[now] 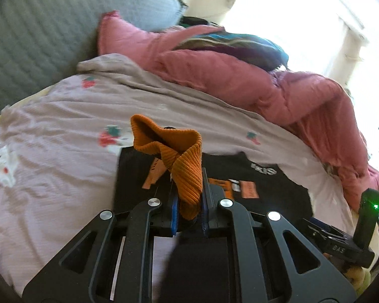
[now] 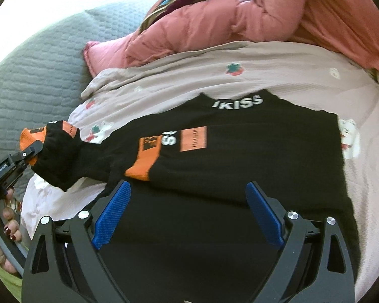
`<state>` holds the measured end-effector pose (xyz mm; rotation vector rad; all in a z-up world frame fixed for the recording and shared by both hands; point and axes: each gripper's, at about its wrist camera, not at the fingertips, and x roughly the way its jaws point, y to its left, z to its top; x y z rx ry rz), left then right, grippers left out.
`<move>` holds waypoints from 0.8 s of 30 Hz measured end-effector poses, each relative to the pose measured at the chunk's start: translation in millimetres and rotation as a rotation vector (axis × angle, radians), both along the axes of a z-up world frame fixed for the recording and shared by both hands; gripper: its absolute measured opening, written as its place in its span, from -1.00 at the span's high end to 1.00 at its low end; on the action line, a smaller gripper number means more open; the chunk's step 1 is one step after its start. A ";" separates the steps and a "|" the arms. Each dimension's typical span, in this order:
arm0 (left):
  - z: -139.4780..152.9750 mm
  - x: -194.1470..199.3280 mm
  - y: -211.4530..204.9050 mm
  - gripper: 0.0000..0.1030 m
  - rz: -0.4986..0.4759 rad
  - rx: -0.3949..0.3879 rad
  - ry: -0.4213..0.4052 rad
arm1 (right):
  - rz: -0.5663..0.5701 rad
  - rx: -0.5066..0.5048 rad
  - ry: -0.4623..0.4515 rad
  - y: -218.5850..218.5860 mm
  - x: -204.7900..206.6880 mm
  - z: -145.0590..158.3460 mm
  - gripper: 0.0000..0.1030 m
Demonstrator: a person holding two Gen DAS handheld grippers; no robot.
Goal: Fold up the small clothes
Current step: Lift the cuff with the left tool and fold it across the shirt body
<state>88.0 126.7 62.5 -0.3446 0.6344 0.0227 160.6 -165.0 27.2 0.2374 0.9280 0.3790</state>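
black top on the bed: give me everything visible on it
The black top is a small knit-looking garment with orange ribbed cuffs, orange patches and white "KISS" lettering at the neck. Its body lies mostly flat on the strawberry-print sheet. One sleeve is lifted off to the side: the left hand-held gripper is shut on its orange cuff. The right hand-held gripper stands open over the hem area; contact is unclear.

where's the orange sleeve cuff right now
The orange cuff is pinched in the left gripper, lifted above the black sweater; the right wrist view shows it at far left.
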 end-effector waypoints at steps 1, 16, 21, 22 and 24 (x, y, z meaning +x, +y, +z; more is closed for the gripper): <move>0.4 2.4 -5.9 0.87 -0.013 0.004 0.002 | -0.008 0.003 0.001 -4.3 -0.2 0.1 -0.78; -22.8 45.7 -114.3 0.87 -0.220 0.053 0.101 | -0.191 0.074 0.001 -102.3 -5.7 -3.1 -0.78; -33.9 53.3 -136.4 0.64 -0.314 -0.005 0.129 | -0.226 0.086 0.009 -120.5 -6.4 -6.4 -0.78; -35.1 53.0 -138.2 0.38 -0.327 -0.024 0.129 | -0.228 0.088 0.010 -122.2 -6.1 -6.9 -0.78; -36.4 50.3 -142.0 0.26 -0.350 -0.033 0.124 | -0.232 0.088 0.012 -124.1 -5.2 -8.1 -0.78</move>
